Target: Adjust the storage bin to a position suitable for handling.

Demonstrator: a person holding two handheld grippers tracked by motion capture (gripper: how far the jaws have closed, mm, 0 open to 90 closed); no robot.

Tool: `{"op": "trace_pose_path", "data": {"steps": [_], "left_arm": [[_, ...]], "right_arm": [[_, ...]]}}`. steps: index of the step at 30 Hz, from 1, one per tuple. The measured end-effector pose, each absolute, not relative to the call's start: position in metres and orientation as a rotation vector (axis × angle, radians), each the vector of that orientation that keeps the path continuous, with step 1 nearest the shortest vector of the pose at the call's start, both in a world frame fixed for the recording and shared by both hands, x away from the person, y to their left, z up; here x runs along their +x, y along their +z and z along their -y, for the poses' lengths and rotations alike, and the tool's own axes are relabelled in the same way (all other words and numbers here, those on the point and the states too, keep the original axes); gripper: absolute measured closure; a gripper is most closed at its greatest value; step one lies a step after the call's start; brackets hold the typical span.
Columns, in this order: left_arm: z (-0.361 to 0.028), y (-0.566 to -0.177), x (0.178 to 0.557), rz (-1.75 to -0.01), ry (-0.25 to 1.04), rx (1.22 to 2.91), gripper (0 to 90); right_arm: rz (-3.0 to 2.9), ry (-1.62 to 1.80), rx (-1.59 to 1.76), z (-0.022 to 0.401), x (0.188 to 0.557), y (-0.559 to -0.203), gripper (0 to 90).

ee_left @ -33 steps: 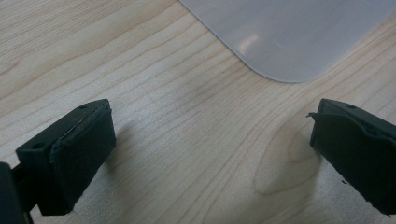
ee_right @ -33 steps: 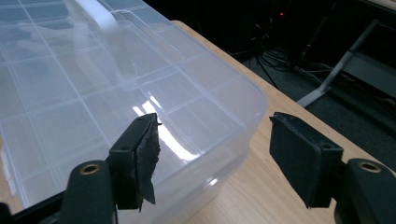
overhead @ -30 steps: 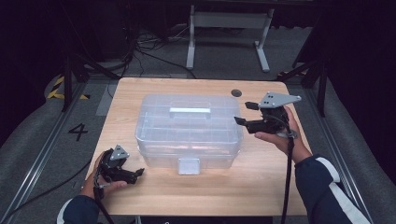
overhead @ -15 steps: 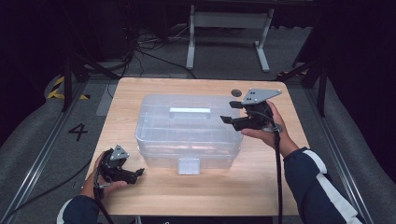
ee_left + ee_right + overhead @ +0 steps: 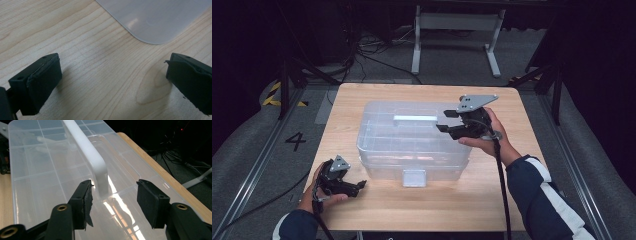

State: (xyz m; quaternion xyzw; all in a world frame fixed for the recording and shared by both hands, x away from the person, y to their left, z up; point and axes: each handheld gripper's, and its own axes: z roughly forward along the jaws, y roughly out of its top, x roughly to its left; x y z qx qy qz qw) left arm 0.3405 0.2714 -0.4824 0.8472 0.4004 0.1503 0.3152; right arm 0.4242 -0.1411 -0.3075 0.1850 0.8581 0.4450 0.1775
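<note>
A painted "4" (image 5: 295, 141) marks the floor left of the table (image 5: 512, 200). The clear plastic box (image 5: 412, 142) sits mid-table, long axis running left to right, its white handle (image 5: 92, 157) lying the same way. The right gripper (image 5: 451, 123) hovers over the box's right end; its jaws have just been closing, the handle's end ahead between them, untouched. The left gripper (image 5: 357, 186) rests released near the box's front left corner. The contents are hard to make out.

Bright overhead light on my table (image 5: 362, 210), darkness all around it. Glare streaks the lid (image 5: 117, 205) between my right gripper's (image 5: 113, 202) jaws; near edges blur.
</note>
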Motion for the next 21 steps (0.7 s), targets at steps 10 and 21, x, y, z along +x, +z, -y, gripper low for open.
{"op": "trace_pose_path", "data": {"steps": [10, 21], "left_arm": [[-0.272, -0.482, 0.340, -1.050, 0.397, 2.231, 0.6], [-0.272, -0.482, 0.340, -1.049, 0.398, 2.231, 0.6]], "right_arm": [[-2.437, 1.275, 0.486, 0.128, 0.424, -0.309, 60.6], [-2.440, 1.268, 0.457, 0.125, 0.422, -0.308, 75.9]]}}
